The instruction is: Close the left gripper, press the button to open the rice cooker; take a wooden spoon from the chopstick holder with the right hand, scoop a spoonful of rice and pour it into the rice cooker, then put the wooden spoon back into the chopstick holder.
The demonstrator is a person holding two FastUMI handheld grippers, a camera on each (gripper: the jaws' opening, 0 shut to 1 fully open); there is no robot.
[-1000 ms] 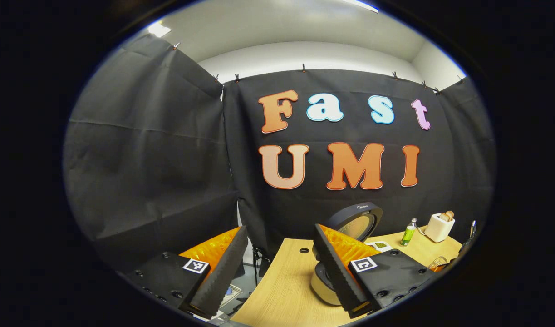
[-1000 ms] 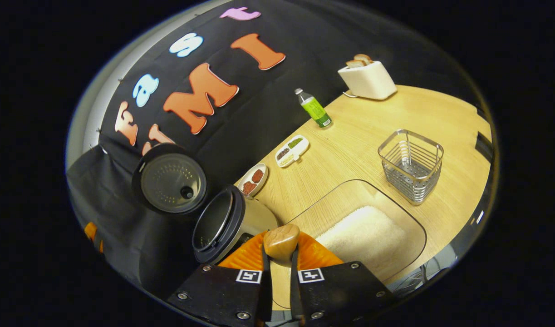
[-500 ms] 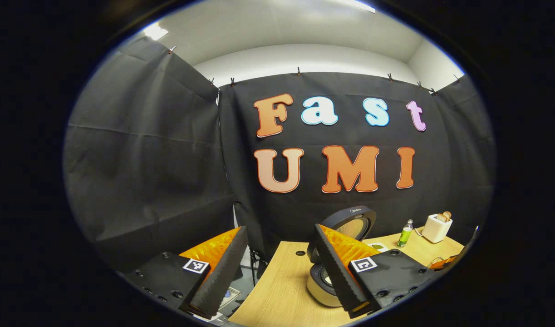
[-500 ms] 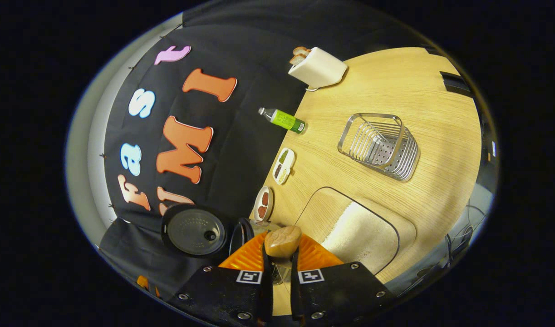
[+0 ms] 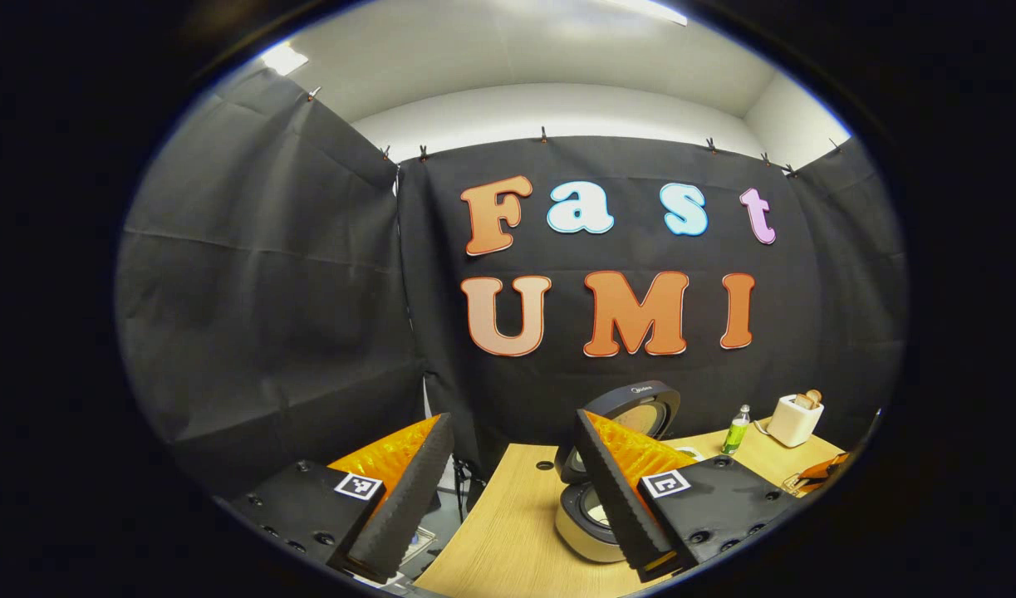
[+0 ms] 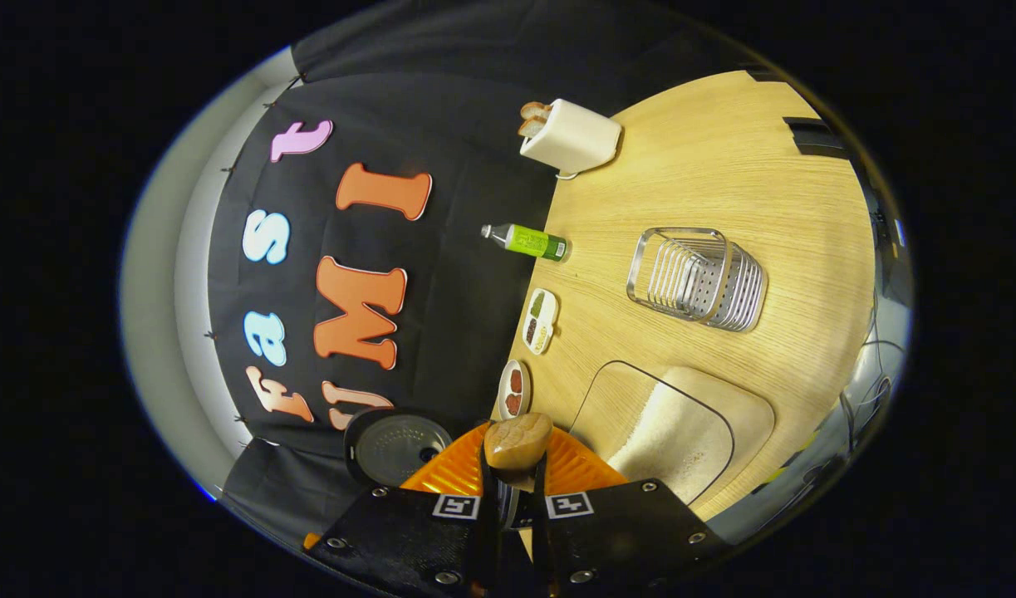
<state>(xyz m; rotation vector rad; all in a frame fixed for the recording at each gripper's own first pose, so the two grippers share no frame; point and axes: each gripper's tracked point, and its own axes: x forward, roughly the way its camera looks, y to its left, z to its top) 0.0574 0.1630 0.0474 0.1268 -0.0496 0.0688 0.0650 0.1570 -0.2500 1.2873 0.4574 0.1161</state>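
We see a light wood bench [image 6: 707,166] w/ toaster [image 6: 570,137], green bottle [image 6: 531,242], wire chopstick holder [image 6: 697,278], 2 small dishes [image 6: 538,321], clear rice tray [image 6: 669,432], rice cooker [image 5: 586,519] w/ lid up.

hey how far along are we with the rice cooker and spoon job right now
Done: the rice cooker stands with its lid up, so the button press is behind us, and the left gripper is open.

In hand: the right gripper is shut on the wooden spoon, which is out of the chopstick holder.

Left: returning the spoon to the holder. Whether rice is already poured, I cannot tell.
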